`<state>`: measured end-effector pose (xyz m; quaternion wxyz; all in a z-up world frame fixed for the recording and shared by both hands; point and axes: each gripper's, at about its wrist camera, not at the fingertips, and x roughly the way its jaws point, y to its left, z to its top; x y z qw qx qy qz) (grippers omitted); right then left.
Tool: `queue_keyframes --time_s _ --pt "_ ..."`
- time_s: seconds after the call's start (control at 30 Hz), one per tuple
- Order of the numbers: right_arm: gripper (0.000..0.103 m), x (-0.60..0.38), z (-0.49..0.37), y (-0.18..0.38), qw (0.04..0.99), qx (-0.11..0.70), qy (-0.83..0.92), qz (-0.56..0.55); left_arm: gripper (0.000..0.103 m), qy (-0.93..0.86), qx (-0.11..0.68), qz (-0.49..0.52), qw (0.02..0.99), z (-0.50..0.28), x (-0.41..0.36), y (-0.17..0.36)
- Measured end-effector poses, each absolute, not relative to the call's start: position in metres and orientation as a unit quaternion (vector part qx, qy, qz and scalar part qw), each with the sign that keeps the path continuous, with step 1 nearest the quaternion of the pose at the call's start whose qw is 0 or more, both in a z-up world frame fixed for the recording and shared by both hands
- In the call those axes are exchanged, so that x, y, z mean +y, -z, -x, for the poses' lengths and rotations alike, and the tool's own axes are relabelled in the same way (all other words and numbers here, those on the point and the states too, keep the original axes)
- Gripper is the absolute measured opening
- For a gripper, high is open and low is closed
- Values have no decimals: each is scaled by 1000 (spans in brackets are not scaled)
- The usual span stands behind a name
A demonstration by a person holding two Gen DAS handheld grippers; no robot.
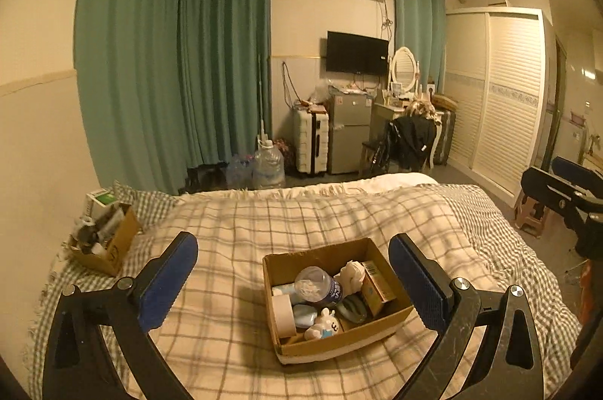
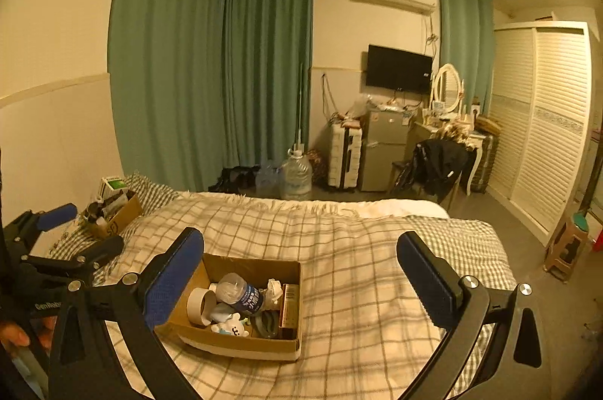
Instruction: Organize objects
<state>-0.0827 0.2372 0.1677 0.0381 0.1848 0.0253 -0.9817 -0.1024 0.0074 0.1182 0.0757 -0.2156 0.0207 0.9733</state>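
An open cardboard box [image 1: 373,328] sits on the checked bedspread. It holds a plastic bottle [image 1: 318,287], a tape roll [image 1: 283,315], an orange carton [image 1: 377,287], a white toy [image 1: 326,324] and other small items. My left gripper [image 1: 294,281] is open and empty, above and in front of the box. My right gripper [image 2: 301,279] is open and empty, with the same box [image 2: 233,343] below its left finger. A second cardboard box [image 1: 117,245] with bottles stands at the bed's far left corner. It also shows in the right wrist view [image 2: 120,215].
The bed [image 1: 339,211] fills the foreground. Beyond it are water jugs [image 1: 267,166], a white suitcase [image 1: 311,140], a small fridge [image 1: 348,132], a chair with a black jacket [image 1: 412,136] and a white wardrobe [image 1: 501,91]. A stool [image 2: 569,245] stands at the right.
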Motion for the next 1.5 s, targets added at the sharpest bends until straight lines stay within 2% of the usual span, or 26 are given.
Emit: queue_keyframes --time_s 0.2,0.33,0.53,0.87,1.5 --pt "103 233 38 -161 -4 52 989 -136 103 -979 -21 195 64 65 -7 -119" --pt "103 230 17 -140 -29 71 991 -112 103 -988 -34 147 42 39 -13 -108" --pt "103 233 13 -98 -29 51 992 -114 103 -991 -31 125 21 23 -10 -69" --pt "103 216 30 -30 11 65 989 -135 103 -981 -73 177 4 33 -24 9" --pt "103 215 41 -12 9 65 984 -165 103 -982 -44 186 8 33 -15 20"
